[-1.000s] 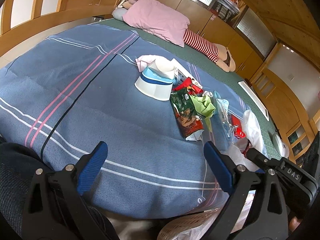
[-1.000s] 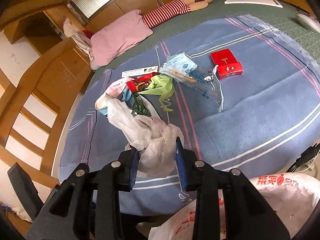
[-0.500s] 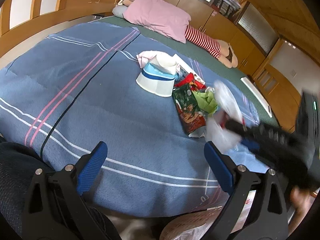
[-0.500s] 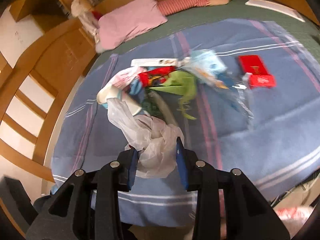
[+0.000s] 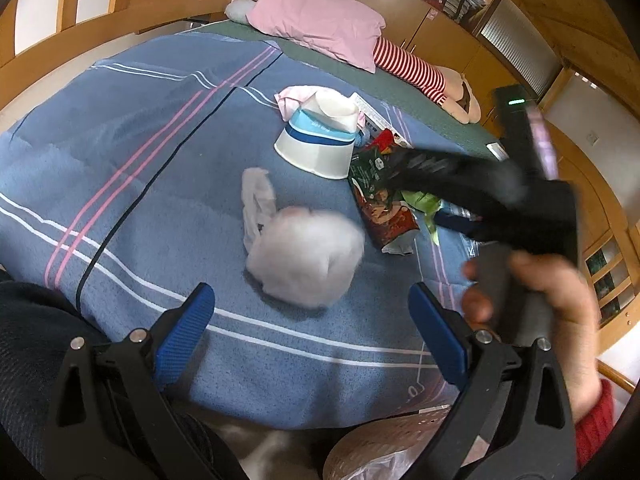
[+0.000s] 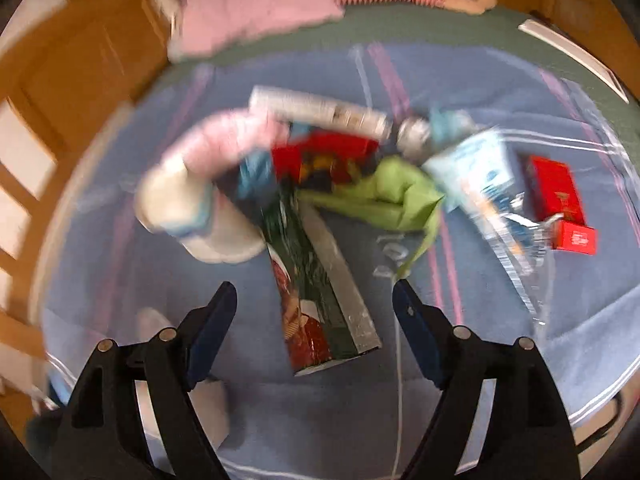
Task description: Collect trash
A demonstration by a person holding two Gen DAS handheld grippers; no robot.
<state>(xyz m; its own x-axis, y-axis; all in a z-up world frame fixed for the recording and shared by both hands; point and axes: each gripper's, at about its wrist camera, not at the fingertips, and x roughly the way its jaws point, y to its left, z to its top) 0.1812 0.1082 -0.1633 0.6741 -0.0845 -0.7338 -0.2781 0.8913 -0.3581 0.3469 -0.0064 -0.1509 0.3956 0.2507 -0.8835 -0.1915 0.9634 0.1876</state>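
Left gripper point(image 5: 310, 322): its jaws stand wide apart with nothing between them. It points down over the near edge of the blue striped blanket point(image 5: 132, 184), apparently waiting in front of the crumpled white plastic bag point(image 5: 304, 258).

Right gripper point(image 6: 314, 320): its jaws are opening and nothing is pinched between the pads. In the right wrist view it aims steeply down at the dark green snack packet point(image 6: 316, 292), which lies in line with the gap, probably its next pick. The view is motion-blurred.

White plastic bag: blurred, just beyond the left fingertips and clear of both grippers; whether it rests on the blanket or is falling cannot be told.

Trash pile: the overturned white and blue paper bowl point(image 5: 316, 146), a pink wrapper point(image 5: 294, 96), the green packet, a lime-green wrapper point(image 6: 384, 196), a clear plastic sleeve point(image 6: 508, 236) and a red carton point(image 6: 556, 192) lie bunched near the blanket's middle, none yet collected.

Collecting bag: a white bag point(image 5: 368, 470) gapes below the bed's edge under the left gripper, seemingly kept there so trash can drop in.

Person's hand point(image 5: 540, 304): it grips the right gripper's handle, crossing the right side of the left wrist view.

Pink pillow point(image 5: 316, 20): at the far end, not trash.
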